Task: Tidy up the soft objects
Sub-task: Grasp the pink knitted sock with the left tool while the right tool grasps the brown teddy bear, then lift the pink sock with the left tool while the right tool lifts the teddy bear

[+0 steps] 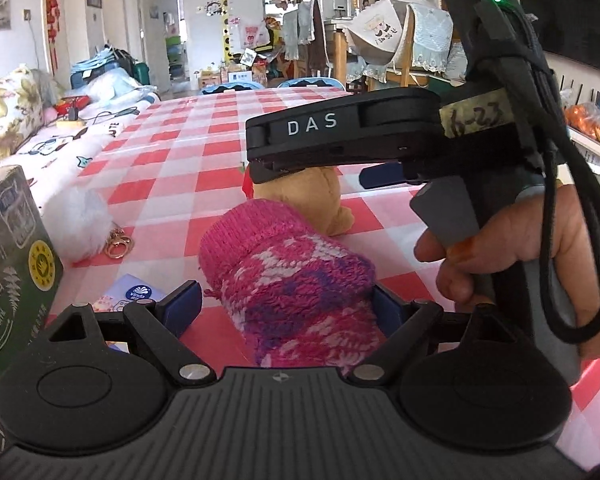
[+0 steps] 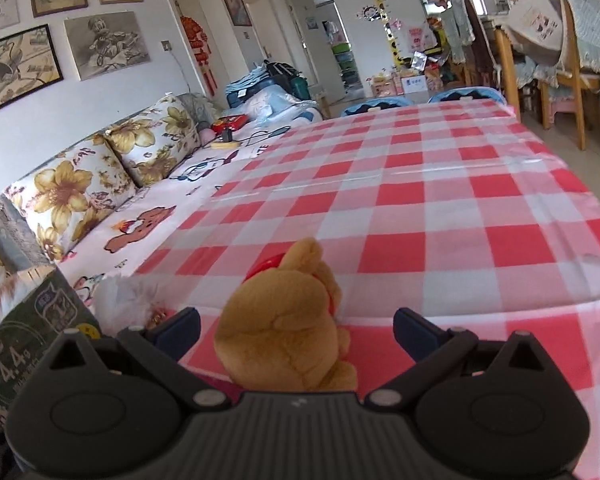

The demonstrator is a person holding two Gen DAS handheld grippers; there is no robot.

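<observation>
A pink and purple knit sock lies on the red-checked tablecloth between the fingers of my left gripper. That gripper is open, and there is a gap between the left pad and the sock. Just beyond the sock sits a brown plush toy with a red collar. A hand holds my right gripper over it. In the right wrist view the plush toy stands between the wide-open fingers of the right gripper, touching neither pad.
A white fluffy pom-pom keychain lies left of the sock. A green carton stands at the near left, with a small tissue pack beside it. A flowered sofa runs along the table's left side. Chairs stand at the far right.
</observation>
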